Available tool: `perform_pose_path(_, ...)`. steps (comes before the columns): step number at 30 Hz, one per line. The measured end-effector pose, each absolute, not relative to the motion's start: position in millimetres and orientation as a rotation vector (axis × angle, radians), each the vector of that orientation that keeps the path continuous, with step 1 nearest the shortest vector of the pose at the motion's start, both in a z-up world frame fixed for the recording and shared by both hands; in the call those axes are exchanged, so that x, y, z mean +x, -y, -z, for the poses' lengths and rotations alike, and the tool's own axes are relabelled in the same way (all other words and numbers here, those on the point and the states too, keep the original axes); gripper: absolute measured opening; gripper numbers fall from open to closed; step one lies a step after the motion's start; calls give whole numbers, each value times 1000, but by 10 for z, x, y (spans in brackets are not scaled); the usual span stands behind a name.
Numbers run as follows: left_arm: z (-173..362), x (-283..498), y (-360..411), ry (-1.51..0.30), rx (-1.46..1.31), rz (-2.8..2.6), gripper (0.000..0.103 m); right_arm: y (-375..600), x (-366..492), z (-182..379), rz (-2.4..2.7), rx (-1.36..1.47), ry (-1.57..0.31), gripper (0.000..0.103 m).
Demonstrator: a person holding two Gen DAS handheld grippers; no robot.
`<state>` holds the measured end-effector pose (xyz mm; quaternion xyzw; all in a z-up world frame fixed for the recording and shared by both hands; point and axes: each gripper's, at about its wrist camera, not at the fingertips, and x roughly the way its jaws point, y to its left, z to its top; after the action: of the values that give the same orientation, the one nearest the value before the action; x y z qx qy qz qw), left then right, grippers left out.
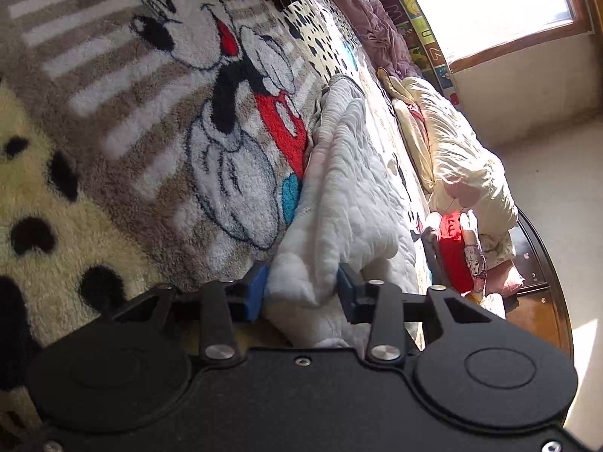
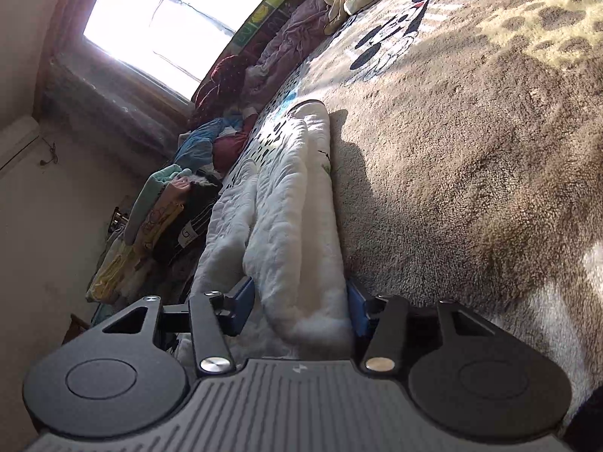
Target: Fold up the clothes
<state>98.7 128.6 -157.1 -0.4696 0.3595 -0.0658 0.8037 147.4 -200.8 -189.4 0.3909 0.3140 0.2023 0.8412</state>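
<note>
While both views are lying rolled onto their sides, the left gripper (image 1: 301, 293) is clamping a bunched end of the white quilted garment (image 1: 350, 188), its blue pads (image 1: 253, 293) pressing into the fleecy fabric from both sides. To the left of that garment, the fluffy cartoon-mouse blanket (image 1: 158, 120) is spreading across the bed, and the garment is lying on it as a long folded strip running away toward the far edge. Further right, a cream bundle (image 1: 459, 150) and a red knitted item (image 1: 452, 245) are sitting near the bed's edge, with a sunlit window (image 1: 490, 3) glowing beyond.

In the right wrist view, a stack of folded clothes (image 2: 166, 218) is resting at the left, below a bright window (image 2: 181, 19). The right gripper (image 2: 301, 305) is straddling the other end of the same white garment (image 2: 290, 207); one blue pad (image 2: 357, 312) is touching the fabric, the other (image 2: 241, 301) is standing just clear, so the jaws are not pinching it. Right of it, the brown plush blanket (image 2: 471, 158) is filling the frame.
</note>
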Motion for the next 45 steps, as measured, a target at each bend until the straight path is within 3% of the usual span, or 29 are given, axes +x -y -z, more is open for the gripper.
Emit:
perform_pose_path(3, 1587, 911, -1291, -756, -1005, 148, 18, 2008, 1459, 1939, -416, 827, -656, 32)
perform_pose_path(8, 1522, 790, -1197, -775, -949, 175, 17, 2051, 1399, 1923, -441, 842, -700, 27)
perform_pose_path(16, 1421, 476, -1248, -799, -809, 194, 18, 1981, 916, 1698, -465, 657, -792, 27)
perform_pose_path(18, 1372, 480, -1242, -824, -762, 226, 24, 2001, 766, 1654, -462, 614, -799, 27)
perform_pose_path(20, 1290, 440, -1285, -783, -732, 210, 43, 2010, 658, 1587, -460, 584, -784, 29)
perform_pose_path(28, 887, 620, -1139, -569, -508, 279, 35, 2080, 629, 1233, -426, 375, -568, 29)
perform_pose_path(32, 837, 1009, -909, -554, -342, 310, 34, 1934, 892, 1090, -483, 261, -512, 29)
perform_pose_path(42, 1314, 1608, -611, -656, -11, 327, 36, 1573, 1514, 1286, -572, 20, -589, 29)
perform_pose_path(45, 1220, 1593, -639, -664, 2, 350, 36, 1568, 1568, 1329, -605, 0, -632, 30)
